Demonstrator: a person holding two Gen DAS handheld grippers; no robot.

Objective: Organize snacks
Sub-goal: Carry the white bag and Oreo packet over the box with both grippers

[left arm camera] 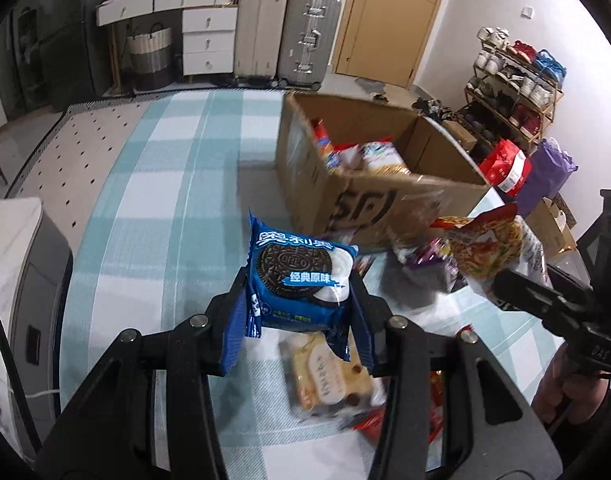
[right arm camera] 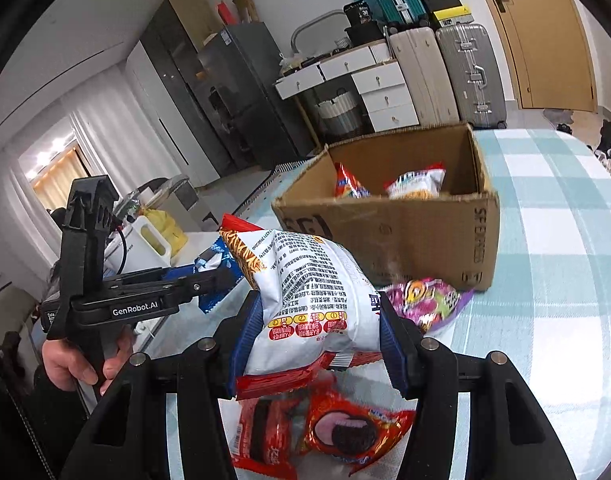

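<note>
Both claws loaded, both clear of the surface [left arm camera: 153,184] (checked cloth). Left claw [left arm camera: 295,300] clamped on blue Oreo pack [left arm camera: 297,276], pads pressing its two side edges, pack upright and facing the cam. Right claw [right arm camera: 319,328] clamped on white noodle bag [right arm camera: 305,288], bag squeezed at its lower half, top end tilted toward the box [right arm camera: 389,236]. Box sits open on the surface, just beyond both packs; neither pack is over its opening yet. Inside box: at least 2 snacks visible, an orange-red bag [right arm camera: 347,186] and a white bag [right arm camera: 417,184]; more may be hidden by the near wall. Still loose on the surface: purple pack [right arm camera: 425,300] close to the box's near wall, red Oreo pack [right arm camera: 345,428] and another red pack [right arm camera: 261,428] below right claw, beige biscuit pack [left arm camera: 329,376] below left claw. Progress est.: early-to-mid. A few items boxed, 2 in hand, at least 4 left on the surface. Current step, judged: carry both held packs to the box and drop in. Risk: noodle bag is puffy, may slip; the two claws are near each other, so drop-offs prob. need staggering.
</note>
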